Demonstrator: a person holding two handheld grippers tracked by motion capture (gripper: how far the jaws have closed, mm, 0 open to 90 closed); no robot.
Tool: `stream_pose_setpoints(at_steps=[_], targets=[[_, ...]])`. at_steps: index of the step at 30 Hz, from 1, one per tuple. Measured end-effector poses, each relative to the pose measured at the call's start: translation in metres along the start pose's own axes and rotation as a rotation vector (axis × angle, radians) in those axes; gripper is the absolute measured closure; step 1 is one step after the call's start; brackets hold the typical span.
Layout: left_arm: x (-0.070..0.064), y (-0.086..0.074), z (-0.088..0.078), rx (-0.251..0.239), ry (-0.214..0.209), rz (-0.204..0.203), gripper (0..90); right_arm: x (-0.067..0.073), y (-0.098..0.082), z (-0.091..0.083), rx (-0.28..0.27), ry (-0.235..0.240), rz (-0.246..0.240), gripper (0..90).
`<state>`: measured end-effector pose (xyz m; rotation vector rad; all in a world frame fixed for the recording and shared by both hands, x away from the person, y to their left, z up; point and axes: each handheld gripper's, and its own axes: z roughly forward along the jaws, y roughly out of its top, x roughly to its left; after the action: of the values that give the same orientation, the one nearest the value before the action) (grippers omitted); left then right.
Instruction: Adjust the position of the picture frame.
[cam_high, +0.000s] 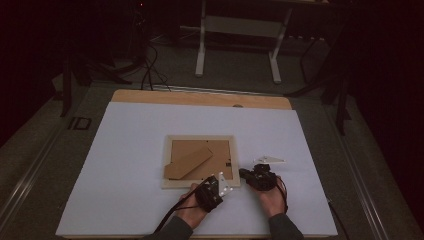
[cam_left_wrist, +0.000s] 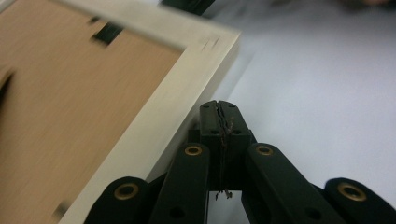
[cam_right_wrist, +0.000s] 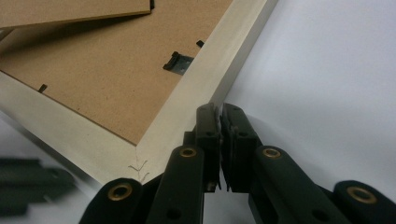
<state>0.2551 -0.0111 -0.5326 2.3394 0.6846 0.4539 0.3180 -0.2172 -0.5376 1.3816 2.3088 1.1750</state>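
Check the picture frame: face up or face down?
Face down. The picture frame lies flat, its brown backing board and folded stand facing upward.

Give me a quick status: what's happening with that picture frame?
Left tool shut, empty, at frame's near edge. Right tool shut, empty, at its right edge. Picture frame face down, stand flap up. Nothing blocking.

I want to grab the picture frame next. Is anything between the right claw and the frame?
Nothing visible. The right claw sits right at the frame's outer edge, jaws nearly closed, with only bare white table beside it.
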Motion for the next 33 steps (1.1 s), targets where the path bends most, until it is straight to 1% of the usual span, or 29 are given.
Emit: stream_pose_setpoints(at_steps=[3,4,5,7,9,11,14,16,18,19,24,33], targets=[[0.010,-0.013,-0.010,0.008,0.022,-0.015,90.0,0.000,0.000,0.000,-0.001,0.000,-0.003,86.1],[0.015,-0.019,-0.015,0.010,0.029,-0.028,90.0,0.000,0.000,-0.001,0.000,0.002,-0.003,86.1],[0.019,-0.025,-0.019,0.008,0.027,-0.036,90.0,0.001,-0.001,-0.001,0.001,0.003,-0.004,86.1],[0.024,-0.034,-0.026,0.011,0.041,-0.035,90.0,0.001,-0.001,-0.002,0.001,0.005,-0.003,86.1],[0.030,-0.045,-0.034,0.016,0.054,-0.055,89.9,0.001,-0.001,-0.002,0.000,0.005,-0.009,86.1],[0.035,-0.052,-0.041,0.018,0.061,-0.071,89.9,0.001,-0.001,-0.002,-0.001,0.004,-0.009,86.1],[0.040,-0.059,-0.046,0.022,0.061,-0.081,89.8,0.001,-0.001,-0.002,0.000,0.006,-0.012,86.1],[0.040,-0.059,-0.046,0.023,0.063,-0.073,90.0,0.002,-0.001,-0.003,-0.003,0.006,-0.014,86.1],[0.038,-0.057,-0.045,0.033,0.078,-0.045,90.0,0.002,0.000,-0.004,-0.004,0.006,-0.017,86.1],[0.037,-0.056,-0.044,0.034,0.082,-0.040,90.0,0.002,0.000,-0.003,-0.004,0.006,-0.020,86.1],[0.041,-0.054,-0.042,0.028,0.071,-0.047,90.0,0.002,0.000,-0.004,-0.006,0.006,-0.021,86.1],[0.043,-0.054,-0.040,0.026,0.078,-0.051,89.9,0.000,0.001,-0.006,-0.014,0.003,-0.016,86.0]])
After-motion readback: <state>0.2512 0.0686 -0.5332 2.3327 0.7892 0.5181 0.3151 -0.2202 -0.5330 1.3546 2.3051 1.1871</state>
